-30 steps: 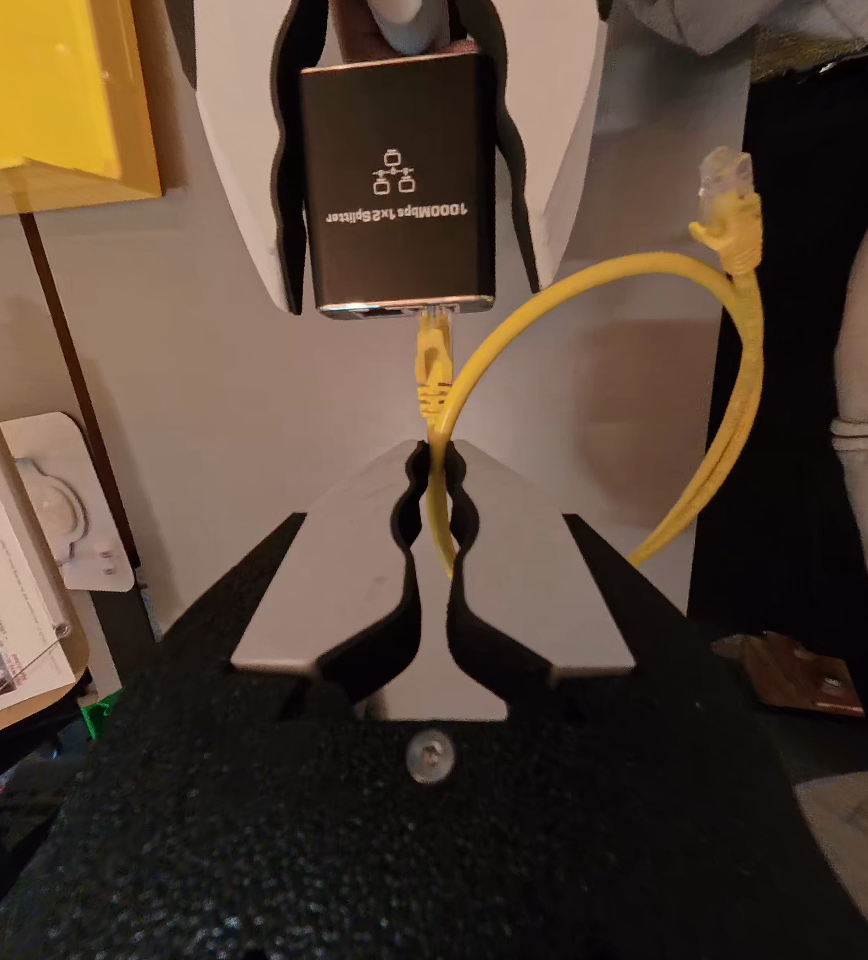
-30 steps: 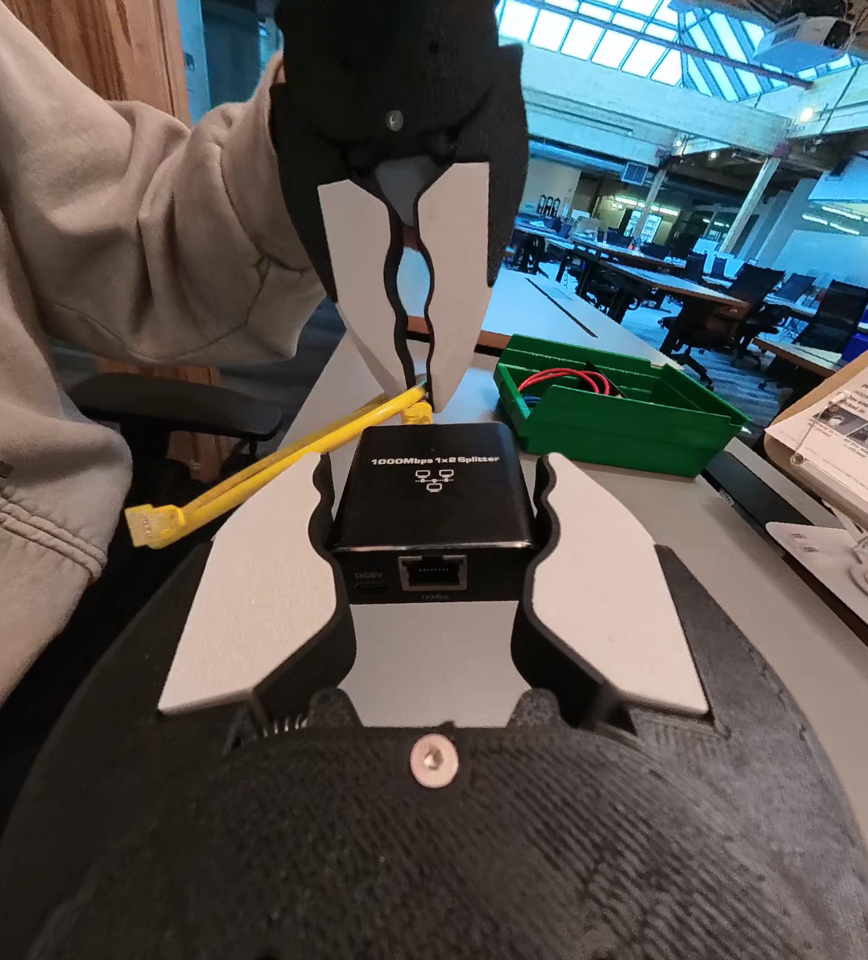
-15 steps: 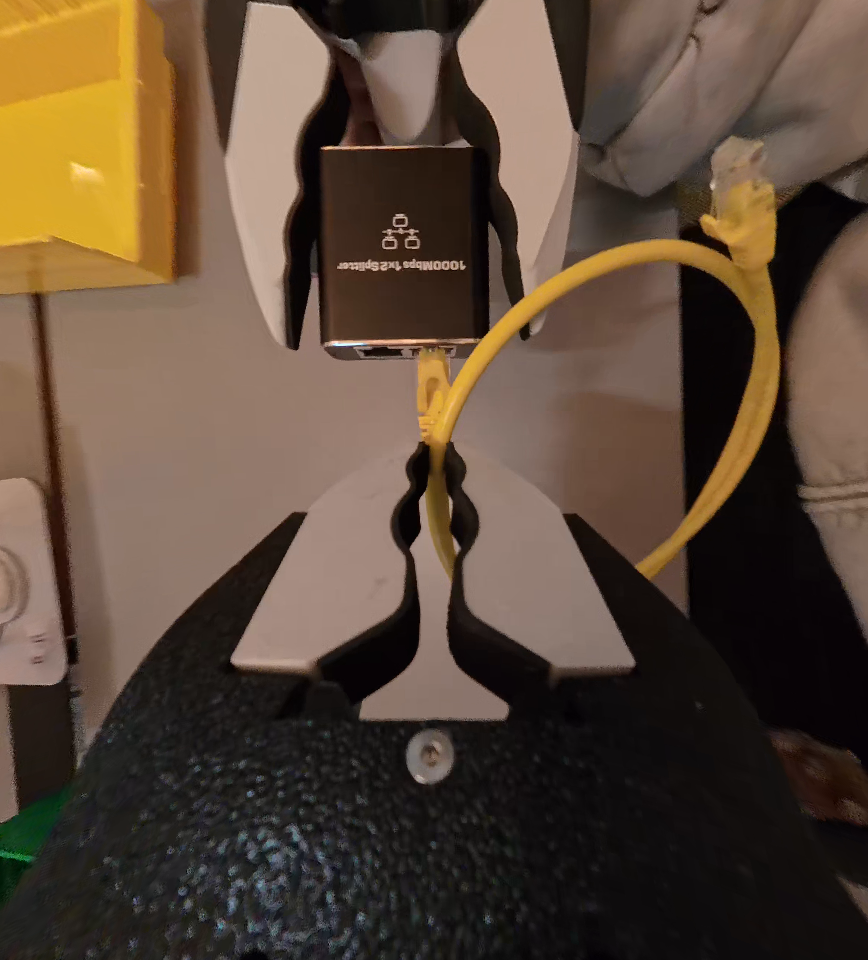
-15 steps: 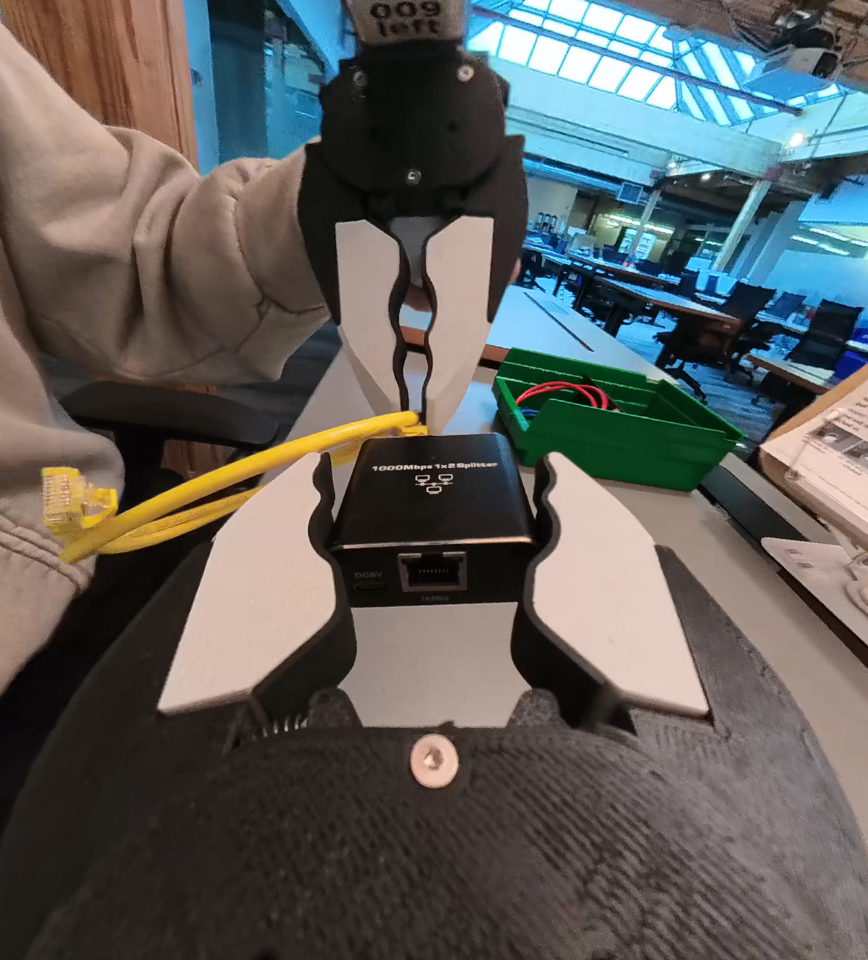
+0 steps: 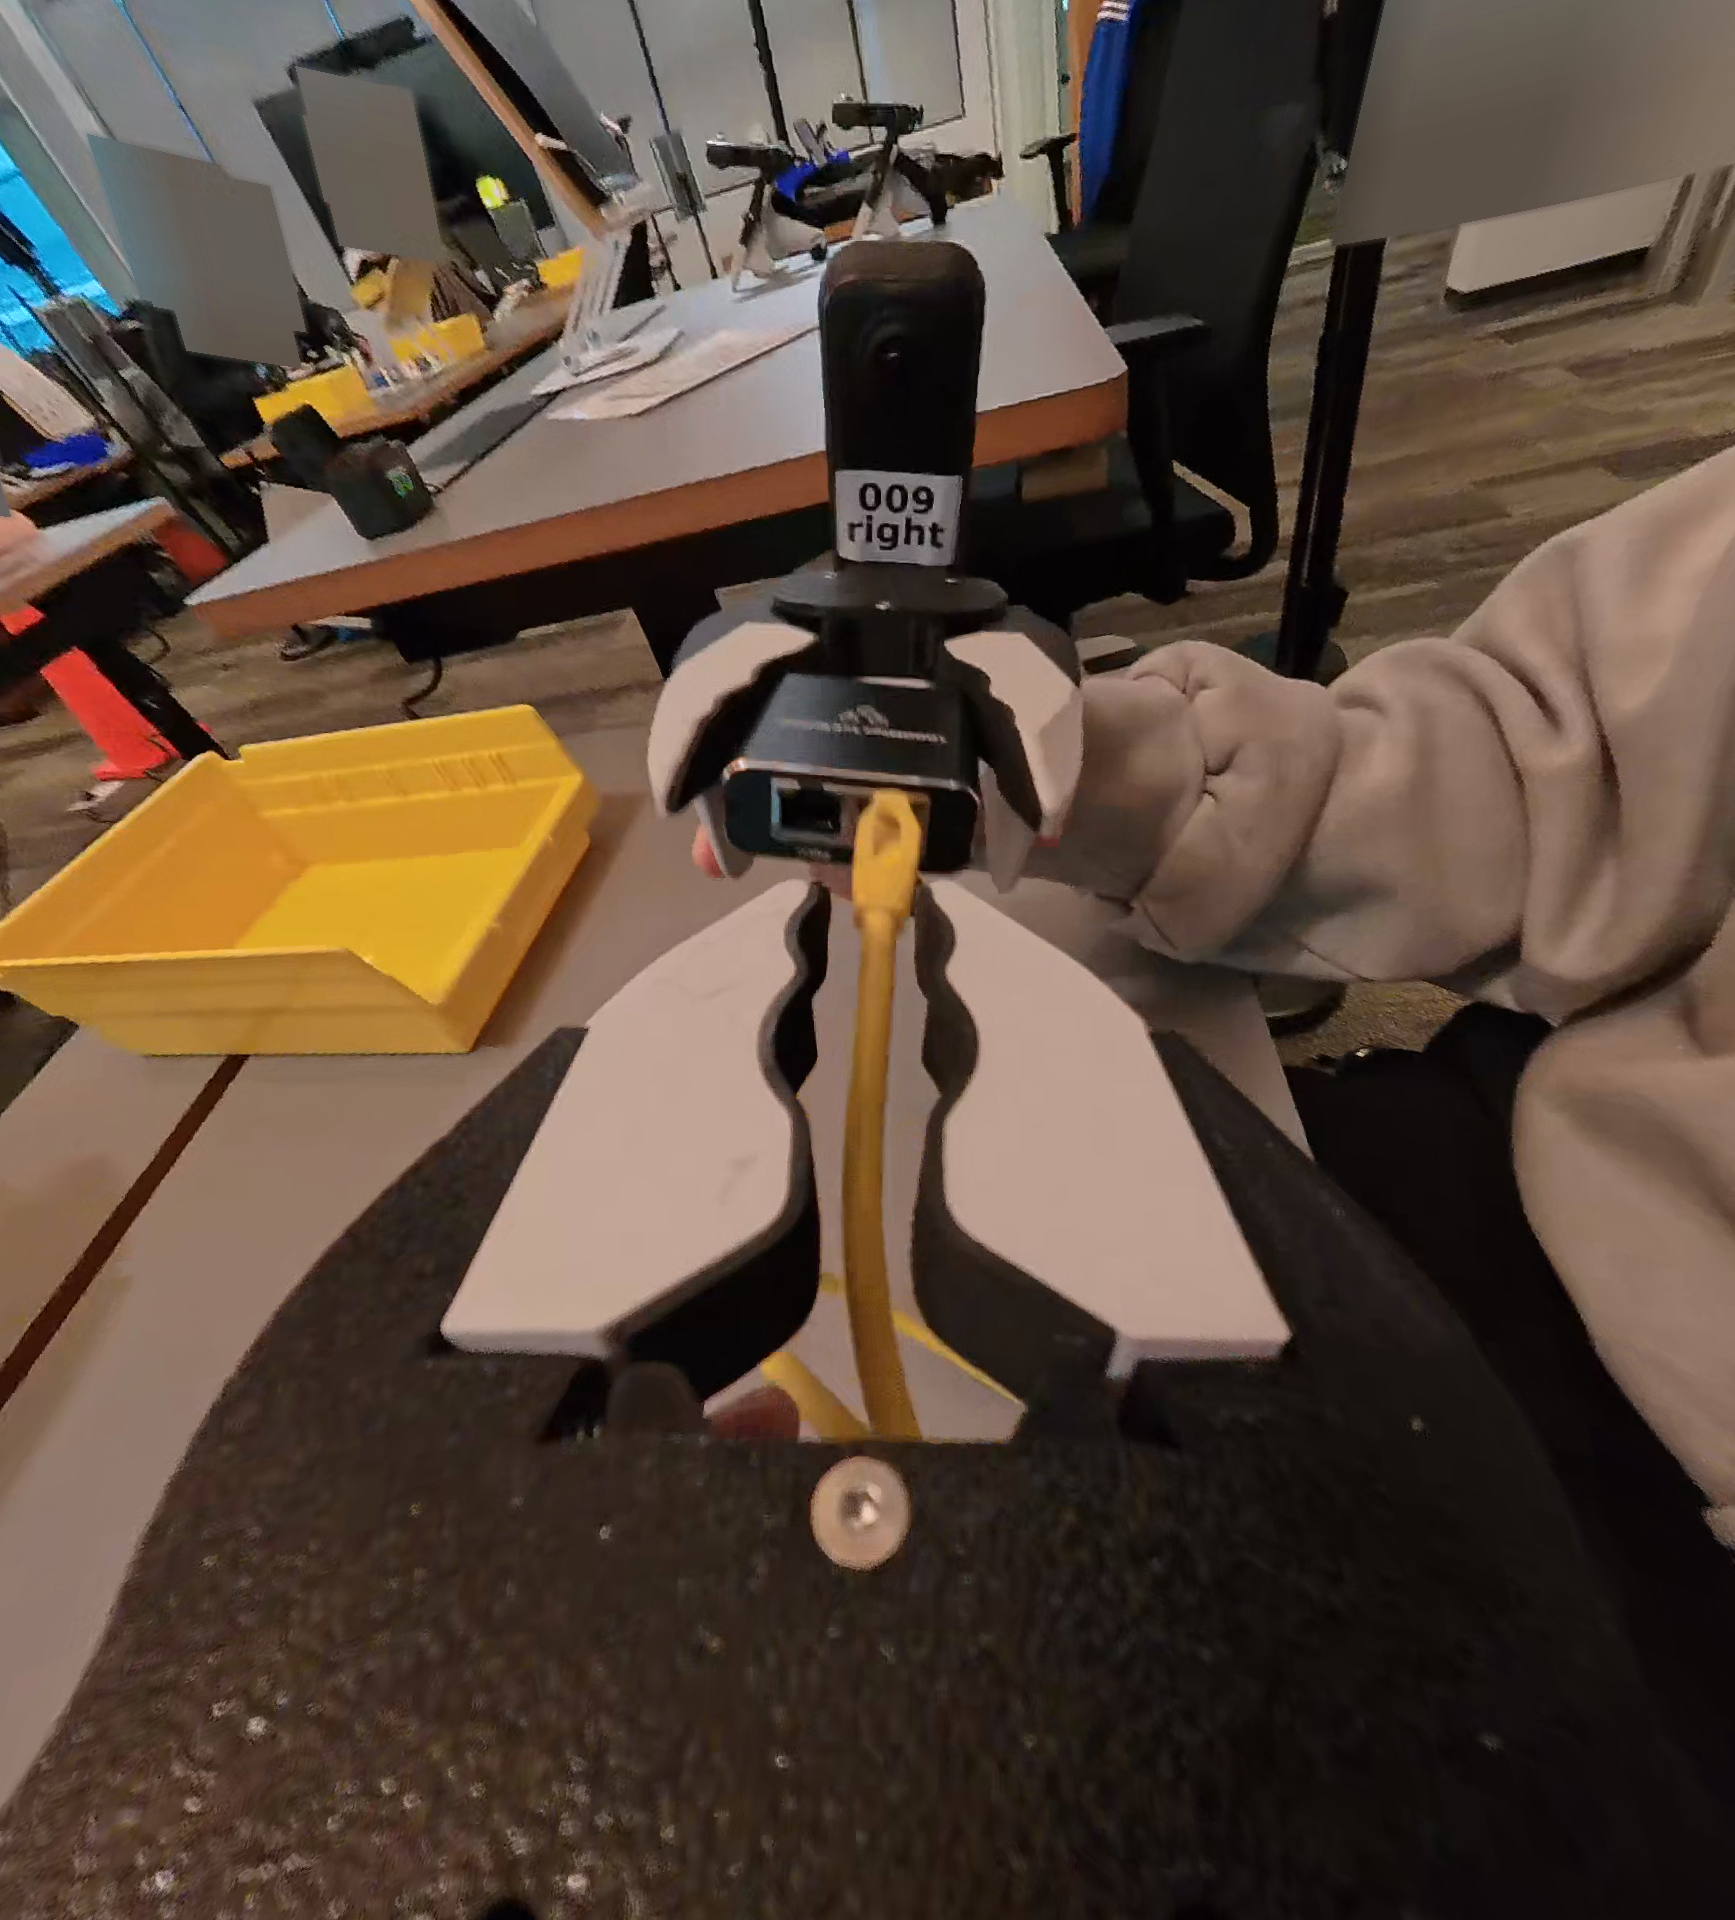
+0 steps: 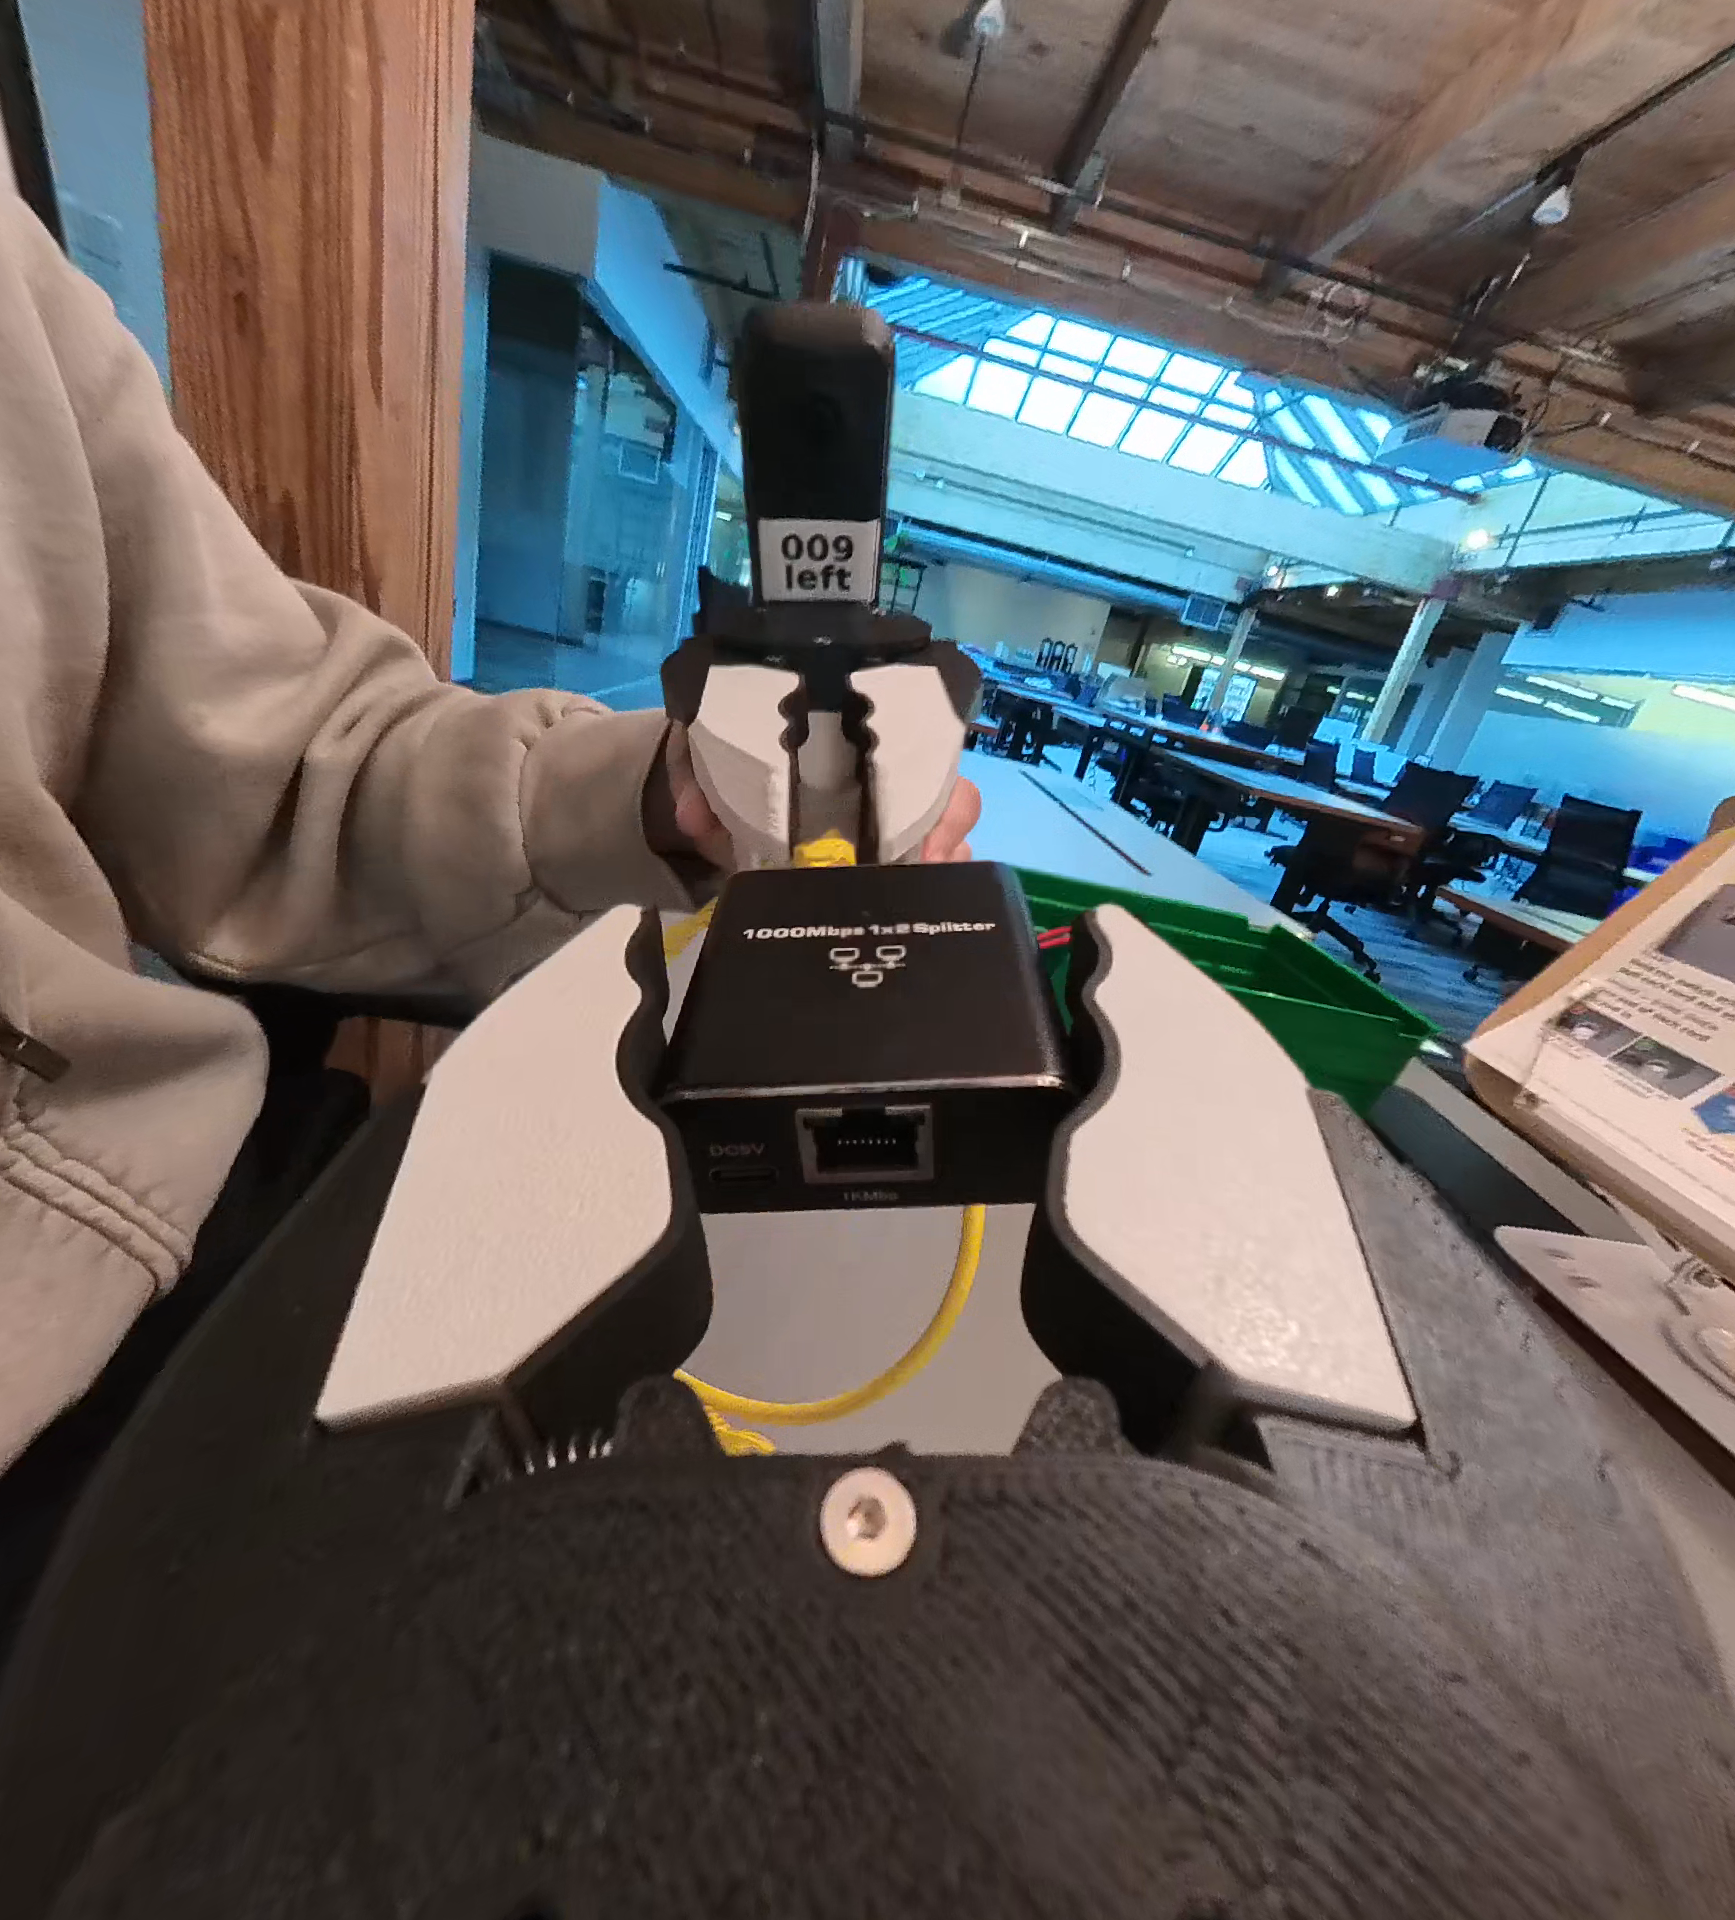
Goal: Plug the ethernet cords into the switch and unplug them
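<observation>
- The left gripper (image 5: 868,914), grey-fingered on a black body, has its jaws slightly apart, with the yellow ethernet cord (image 5: 873,1091) running loose down the gap between them; I cannot tell whether either finger touches it.
- At twelve o'clock from its tips, the cord's yellow plug (image 5: 884,847) sits in the right-hand port of the small black metal switch box (image 5: 858,784).
- The right gripper (image 6: 868,935) is clamped on the switch's two sides, holding it level above the grey tabletop (image 5: 63,1247).
- A loop of cord hangs beneath the switch, at six o'clock.
- A yellow plastic bin (image 5: 302,894) sits at ten o'clock of the left gripper, and a green plastic bin (image 6: 1247,987) at two o'clock of the right.
</observation>
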Available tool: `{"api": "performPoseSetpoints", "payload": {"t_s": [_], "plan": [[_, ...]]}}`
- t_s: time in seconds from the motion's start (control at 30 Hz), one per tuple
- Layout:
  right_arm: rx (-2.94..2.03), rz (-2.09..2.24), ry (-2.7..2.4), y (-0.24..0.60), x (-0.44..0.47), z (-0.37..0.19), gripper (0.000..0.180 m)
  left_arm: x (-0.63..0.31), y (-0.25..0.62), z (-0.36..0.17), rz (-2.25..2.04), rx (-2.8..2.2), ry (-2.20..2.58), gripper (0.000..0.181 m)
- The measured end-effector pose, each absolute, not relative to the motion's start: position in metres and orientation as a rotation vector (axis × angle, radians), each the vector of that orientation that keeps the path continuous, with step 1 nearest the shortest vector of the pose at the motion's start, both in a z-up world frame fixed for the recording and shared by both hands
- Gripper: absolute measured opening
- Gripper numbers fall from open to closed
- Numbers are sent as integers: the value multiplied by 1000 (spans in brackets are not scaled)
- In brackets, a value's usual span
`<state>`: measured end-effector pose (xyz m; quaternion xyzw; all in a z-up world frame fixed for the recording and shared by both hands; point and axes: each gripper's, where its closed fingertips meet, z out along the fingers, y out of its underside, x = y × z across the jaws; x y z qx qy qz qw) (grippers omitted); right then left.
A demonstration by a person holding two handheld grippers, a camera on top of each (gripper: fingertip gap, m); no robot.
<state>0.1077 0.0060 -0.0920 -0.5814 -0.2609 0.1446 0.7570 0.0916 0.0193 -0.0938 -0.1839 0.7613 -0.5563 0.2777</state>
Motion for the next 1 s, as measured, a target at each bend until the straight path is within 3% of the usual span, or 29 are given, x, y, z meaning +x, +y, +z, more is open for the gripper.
{"api": "performPoseSetpoints", "payload": {"t_s": [0.13, 0.27, 0.37, 0.53, 0.67, 0.83, 1.0], "plan": [[-1273, 310, -577, 11, 104, -94, 75, 92, 17, -94, -1480, -482, 2023, 10], [-1235, 315, -573, 6, 104, -86, 75, 92, 19, -101, -1458, -537, 2045, 19], [-1239, 316, -582, 6, 102, -86, 75, 90, 16, -99, -1522, -529, 2001, 5], [-1227, 322, -578, 4, 103, -84, 75, 89, 16, -91, -1591, -519, 1883, 15], [-1234, 318, -578, 5, 103, -86, 75, 83, 17, -82, -1690, -512, 1843, 4], [-1243, 315, -583, 7, 101, -86, 75, 84, 21, -87, -1665, -551, 1868, 19], [-1251, 317, -578, 9, 100, -88, 75, 85, 19, -95, -1663, -598, 1914, 20]]}}
